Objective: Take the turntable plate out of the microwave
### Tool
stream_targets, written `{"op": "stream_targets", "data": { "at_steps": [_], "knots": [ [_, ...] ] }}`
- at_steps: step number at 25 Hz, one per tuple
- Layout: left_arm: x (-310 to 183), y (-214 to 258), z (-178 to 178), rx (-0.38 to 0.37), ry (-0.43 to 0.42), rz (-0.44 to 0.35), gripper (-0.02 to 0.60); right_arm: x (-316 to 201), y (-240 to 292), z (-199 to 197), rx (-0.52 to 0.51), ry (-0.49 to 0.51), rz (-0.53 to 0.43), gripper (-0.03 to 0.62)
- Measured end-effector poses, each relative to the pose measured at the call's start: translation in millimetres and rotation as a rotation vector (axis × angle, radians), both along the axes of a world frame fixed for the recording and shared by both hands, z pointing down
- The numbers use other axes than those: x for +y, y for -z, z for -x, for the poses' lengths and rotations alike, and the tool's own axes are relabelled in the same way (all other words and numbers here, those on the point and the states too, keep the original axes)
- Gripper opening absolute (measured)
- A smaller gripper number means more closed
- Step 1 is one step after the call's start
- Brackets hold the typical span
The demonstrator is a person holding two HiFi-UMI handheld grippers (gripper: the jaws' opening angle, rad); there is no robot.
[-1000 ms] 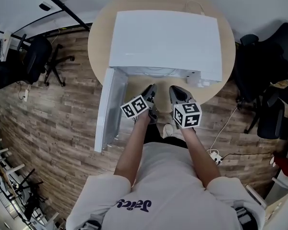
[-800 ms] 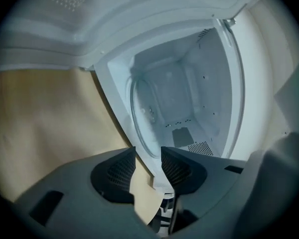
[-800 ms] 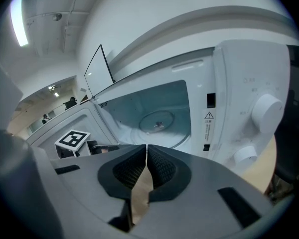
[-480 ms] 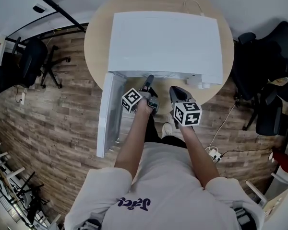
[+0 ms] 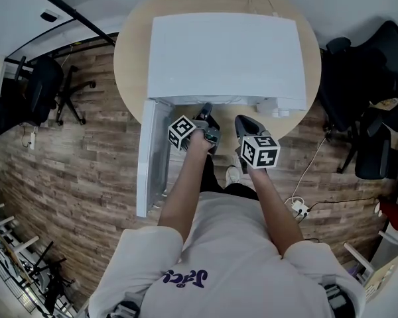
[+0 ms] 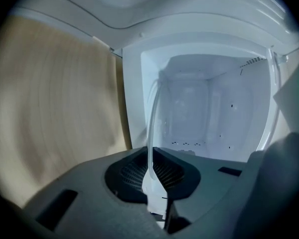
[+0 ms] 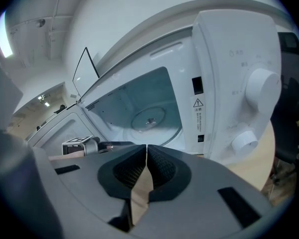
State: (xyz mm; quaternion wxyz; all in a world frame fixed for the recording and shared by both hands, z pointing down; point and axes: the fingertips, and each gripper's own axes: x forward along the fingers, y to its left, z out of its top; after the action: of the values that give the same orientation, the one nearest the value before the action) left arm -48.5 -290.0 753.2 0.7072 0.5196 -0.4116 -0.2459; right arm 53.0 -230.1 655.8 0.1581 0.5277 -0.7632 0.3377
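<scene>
A white microwave (image 5: 222, 52) stands on a round wooden table (image 5: 129, 65), its door (image 5: 152, 158) swung open to the left. The clear glass turntable plate (image 7: 149, 121) lies flat on the cavity floor. My left gripper (image 5: 205, 113) reaches into the opening. In the left gripper view it is rolled on its side, so the plate (image 6: 152, 128) shows edge-on as a thin clear line. That rim runs between the closing jaws of the left gripper (image 6: 152, 176), pinched by the pads. My right gripper (image 7: 146, 158) hangs back in front of the opening, shut and empty.
Two white knobs (image 7: 261, 86) sit on the control panel to the right of the cavity. Black office chairs stand at the left (image 5: 40, 91) and the right (image 5: 365, 78). A power strip (image 5: 298, 211) and its cable lie on the wood floor.
My left gripper has moved forward into the microwave opening and rolled over, and its jaws now sit on the plate's rim. The right gripper has stayed put.
</scene>
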Motion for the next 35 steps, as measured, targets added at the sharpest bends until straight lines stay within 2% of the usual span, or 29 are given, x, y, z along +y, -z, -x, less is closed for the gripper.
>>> {"op": "stream_targets", "data": {
  "at_steps": [7,11,13,18,25,27,28,32,35],
  "knots": [
    [8,5,-2,-0.005,0.002,-0.012,0.037,7,-5,-6,-0.04,-0.026,0.022,0.021],
    [15,3,1,0.033,0.052,0.017,0.037,9,-11,-6,-0.046,-0.018,0.03,0.021],
    [20,2,3,0.011,0.043,0.019,0.035,9,-14,-5,-0.063,-0.014,0.035,0.021],
    [41,-2,6,0.002,0.044,0.021,0.035,7,-23,-2,-0.153,-0.043,0.049,0.021],
    [61,6,9,0.038,0.072,0.036,0.035,10,-18,2,-0.247,-0.063,-0.038,0.023],
    [64,9,7,0.04,0.066,0.036,0.035,11,-25,0,-0.281,-0.091,-0.02,0.053],
    [64,10,7,0.042,0.063,0.036,0.035,12,-30,-1,-0.302,-0.102,0.001,0.129],
    [66,17,7,0.05,0.063,0.037,0.035,14,-51,-1,-0.418,-0.14,0.081,0.174],
    [65,24,6,0.056,0.061,0.028,0.035,5,-56,8,-0.673,-0.197,0.115,0.206]
  ]
}}
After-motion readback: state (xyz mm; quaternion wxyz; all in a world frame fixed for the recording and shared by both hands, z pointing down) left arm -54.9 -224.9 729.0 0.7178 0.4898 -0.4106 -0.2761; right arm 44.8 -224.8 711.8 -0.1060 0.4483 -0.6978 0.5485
